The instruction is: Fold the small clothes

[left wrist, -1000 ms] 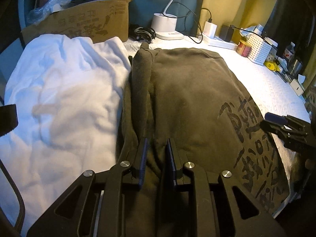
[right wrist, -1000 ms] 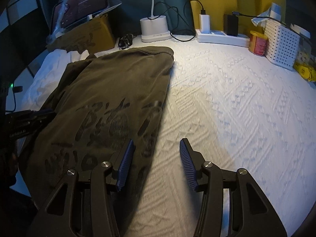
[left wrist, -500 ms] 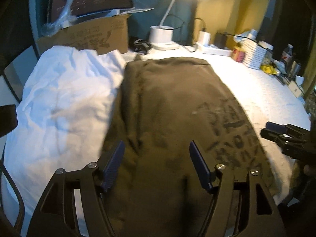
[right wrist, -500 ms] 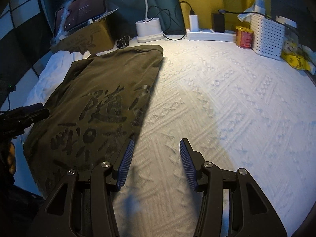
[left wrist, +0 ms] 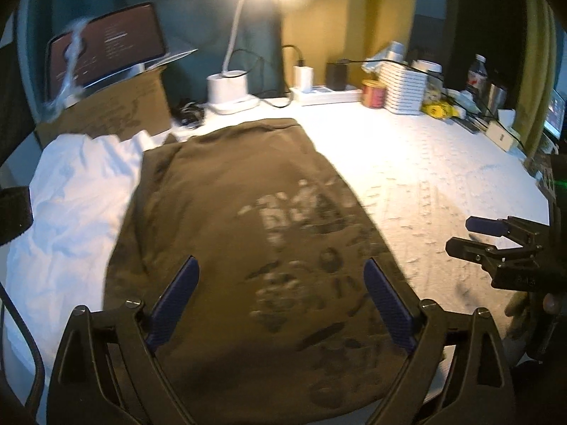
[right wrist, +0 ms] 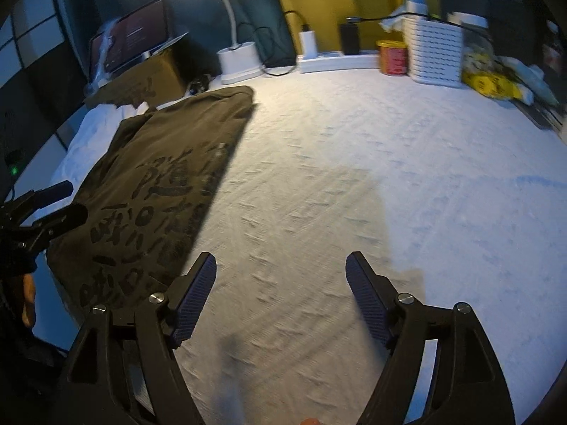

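A dark olive shirt (left wrist: 248, 230) with black printed characters lies flat on the white textured cover, folded lengthwise into a long strip. It also shows in the right wrist view (right wrist: 159, 184) at the left. My left gripper (left wrist: 280, 272) is open and empty, raised over the shirt's near half. My right gripper (right wrist: 281, 269) is open and empty over the bare cover, right of the shirt; it shows in the left wrist view (left wrist: 475, 237) at the right. A white garment (left wrist: 71, 219) lies crumpled left of the shirt.
Along the back stand a cardboard box (left wrist: 117, 113) with a laptop (left wrist: 106, 46) on it, a lit desk lamp (left wrist: 230, 92), a power strip (left wrist: 326, 94), a red tin (left wrist: 374, 94) and a white basket (left wrist: 405, 92). The white cover (right wrist: 389, 177) stretches right.
My left gripper let go of the shirt's fold, opened wide and lifted back. My right gripper opened wider and moved right, off the shirt. The shirt now lies flatter.
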`<act>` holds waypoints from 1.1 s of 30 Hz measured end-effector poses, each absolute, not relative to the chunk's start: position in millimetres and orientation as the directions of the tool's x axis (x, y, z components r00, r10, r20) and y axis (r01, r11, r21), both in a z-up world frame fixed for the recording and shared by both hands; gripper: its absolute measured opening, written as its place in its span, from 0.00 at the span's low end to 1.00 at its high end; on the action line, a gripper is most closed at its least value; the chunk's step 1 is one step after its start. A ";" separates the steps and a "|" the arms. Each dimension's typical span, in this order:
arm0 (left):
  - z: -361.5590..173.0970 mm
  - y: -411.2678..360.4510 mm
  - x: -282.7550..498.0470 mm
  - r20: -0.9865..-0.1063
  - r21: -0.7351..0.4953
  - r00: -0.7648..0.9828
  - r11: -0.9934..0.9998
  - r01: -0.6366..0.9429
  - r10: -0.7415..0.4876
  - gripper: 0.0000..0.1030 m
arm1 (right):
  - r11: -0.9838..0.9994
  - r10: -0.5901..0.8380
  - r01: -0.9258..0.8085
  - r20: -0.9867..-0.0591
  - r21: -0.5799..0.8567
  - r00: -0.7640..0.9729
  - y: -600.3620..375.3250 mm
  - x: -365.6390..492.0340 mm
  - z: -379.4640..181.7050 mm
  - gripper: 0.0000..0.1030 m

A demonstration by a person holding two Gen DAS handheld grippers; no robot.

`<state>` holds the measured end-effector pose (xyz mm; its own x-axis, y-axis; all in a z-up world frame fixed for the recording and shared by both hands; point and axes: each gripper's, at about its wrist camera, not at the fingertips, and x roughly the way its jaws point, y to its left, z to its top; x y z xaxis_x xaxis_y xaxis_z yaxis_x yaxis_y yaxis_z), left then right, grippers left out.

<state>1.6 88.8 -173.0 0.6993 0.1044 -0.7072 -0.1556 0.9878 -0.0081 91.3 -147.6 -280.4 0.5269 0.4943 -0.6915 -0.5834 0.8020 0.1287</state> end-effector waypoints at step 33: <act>-97.0 -4.4 7.6 -0.526 0.010 0.849 0.998 -0.056 0.053 0.98 | 0.906 0.388 -0.418 -0.512 0.060 0.766 -255.4 70.3 -192.3 0.77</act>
<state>7.6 -4.4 -97.0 0.8491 0.0531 -0.5256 -0.0564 0.9984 0.0098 70.3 -255.4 -192.3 0.7662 0.3876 -0.5125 -0.4182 0.9064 0.0602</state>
